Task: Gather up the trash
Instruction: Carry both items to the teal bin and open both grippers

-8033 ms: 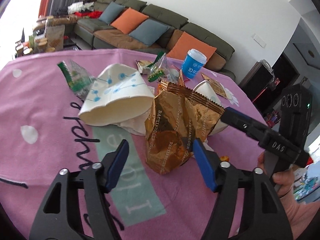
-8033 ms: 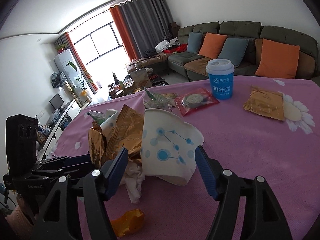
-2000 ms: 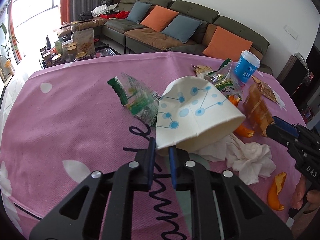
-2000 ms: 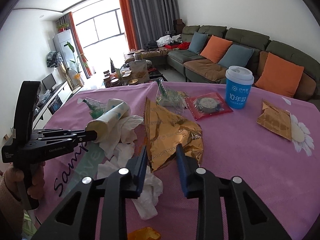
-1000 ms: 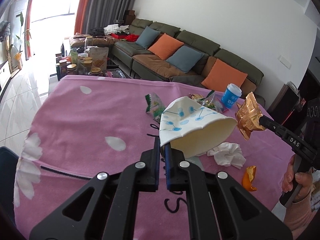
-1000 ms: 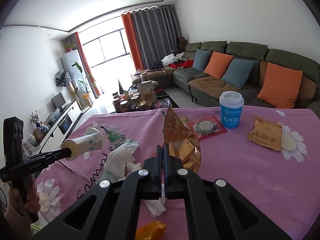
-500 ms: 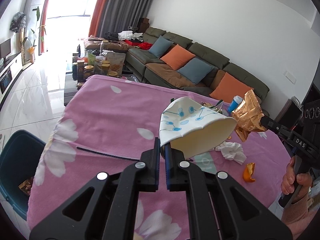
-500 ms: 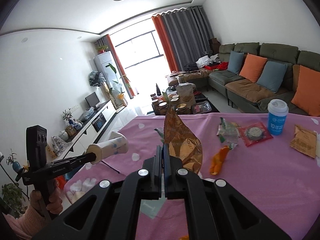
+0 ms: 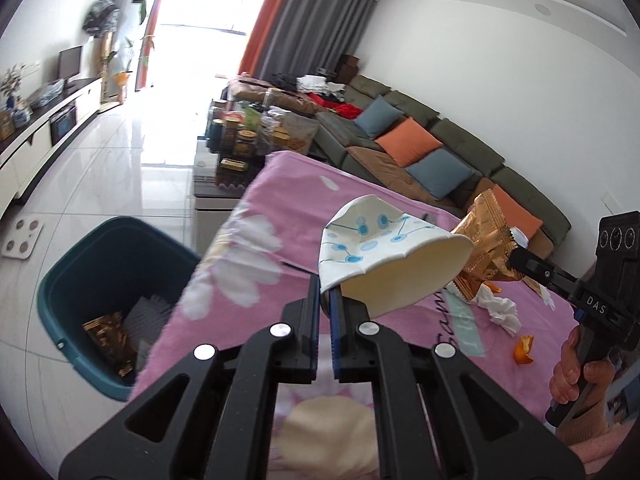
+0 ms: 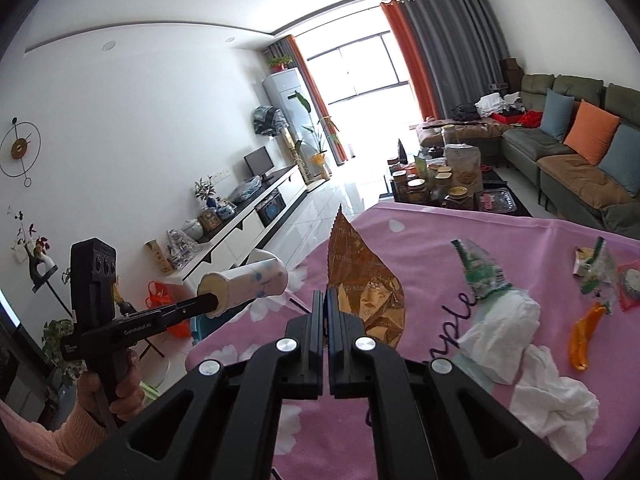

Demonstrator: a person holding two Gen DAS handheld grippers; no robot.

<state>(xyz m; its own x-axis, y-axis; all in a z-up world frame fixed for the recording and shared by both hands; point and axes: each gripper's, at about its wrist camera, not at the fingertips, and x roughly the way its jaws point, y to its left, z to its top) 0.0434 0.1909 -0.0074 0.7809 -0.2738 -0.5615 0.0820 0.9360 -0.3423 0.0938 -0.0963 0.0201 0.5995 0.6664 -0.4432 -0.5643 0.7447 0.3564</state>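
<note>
Pink floral table (image 9: 256,216) being flanked by sofa (image 9: 440,140). Paper cup (image 9: 384,256) being clamped by left gripper (image 9: 326,300), gold wrapper (image 10: 360,280) by right gripper (image 10: 325,300). Teal bin (image 9: 100,280) being shown only in left view.

Wrist views close; shared pink table (image 9: 276,184)

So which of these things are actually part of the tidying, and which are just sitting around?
Part of the job:
left tool, gripping paper cup
right tool, gripping gold wrapper
bin
tissues
orange peel

Just lying about:
sofa
jars
</note>
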